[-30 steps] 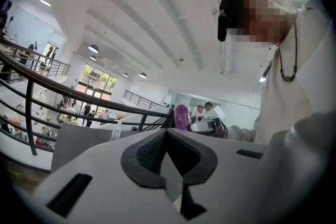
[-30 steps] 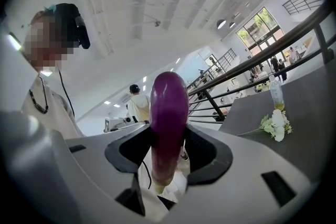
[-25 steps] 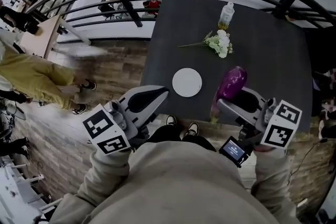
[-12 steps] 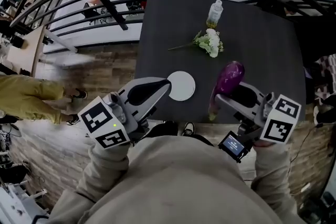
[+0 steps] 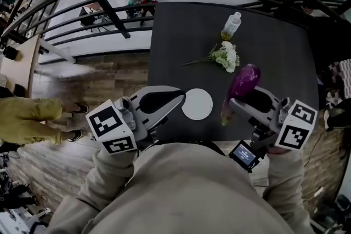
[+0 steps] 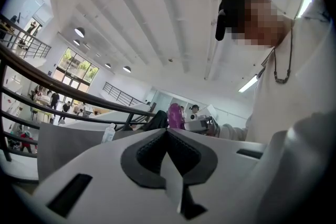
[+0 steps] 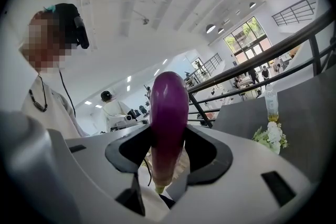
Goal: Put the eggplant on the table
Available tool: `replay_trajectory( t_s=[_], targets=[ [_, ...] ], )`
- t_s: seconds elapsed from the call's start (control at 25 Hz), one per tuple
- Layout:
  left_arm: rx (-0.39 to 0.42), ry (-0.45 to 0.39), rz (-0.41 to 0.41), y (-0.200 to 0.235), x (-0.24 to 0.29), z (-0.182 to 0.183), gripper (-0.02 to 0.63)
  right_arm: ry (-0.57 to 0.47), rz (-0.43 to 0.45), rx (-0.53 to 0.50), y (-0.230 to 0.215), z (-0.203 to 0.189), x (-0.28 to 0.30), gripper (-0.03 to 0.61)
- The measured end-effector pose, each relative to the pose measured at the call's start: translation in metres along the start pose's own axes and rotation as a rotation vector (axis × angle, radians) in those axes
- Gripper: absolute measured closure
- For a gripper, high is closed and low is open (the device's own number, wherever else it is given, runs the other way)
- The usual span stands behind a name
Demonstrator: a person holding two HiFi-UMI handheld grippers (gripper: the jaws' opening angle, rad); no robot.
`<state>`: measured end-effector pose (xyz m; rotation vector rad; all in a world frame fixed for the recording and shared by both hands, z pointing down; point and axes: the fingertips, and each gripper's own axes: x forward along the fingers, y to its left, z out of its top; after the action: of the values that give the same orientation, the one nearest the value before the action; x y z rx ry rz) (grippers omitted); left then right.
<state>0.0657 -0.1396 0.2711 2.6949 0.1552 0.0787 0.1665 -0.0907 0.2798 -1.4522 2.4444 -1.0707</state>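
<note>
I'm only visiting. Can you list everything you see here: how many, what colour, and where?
table: one, dark grey, inside the railing
plate: one, white, table's near edge
flowers: one bunch, white and green, mid-table
bottle: one, clear, yellowish liquid, behind the flowers
eggplant: one, purple, held above the table
railing: one, black, behind the table
passer-by: one, yellow trousers, left floor
left gripper: grey-white, jaws shut, empty
right gripper: grey-white, jaws gripping the eggplant
</note>
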Motion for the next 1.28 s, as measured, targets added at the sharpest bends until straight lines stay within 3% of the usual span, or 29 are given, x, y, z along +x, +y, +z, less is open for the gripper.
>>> replay_trajectory(
  t_s=[0.36,0.64,1.28],
  targets=[
    [-0.027,0.016,-0.044,0.018,-0.001,0.005,0.609,0.062,-0.035,-0.007,-0.005,0.005,0.030,0.367],
    [-0.038,-0.023,0.006,0.025,0.004,0.014,0.609,0.163,-0.024,-0.064,-0.019,0.007,0.045,0.367],
    [-0.045,-0.047,0.073,0.037,-0.005,0.011,0.609,0.239,0.021,-0.063,-0.030,-0.002,0.068,0.367]
  ],
)
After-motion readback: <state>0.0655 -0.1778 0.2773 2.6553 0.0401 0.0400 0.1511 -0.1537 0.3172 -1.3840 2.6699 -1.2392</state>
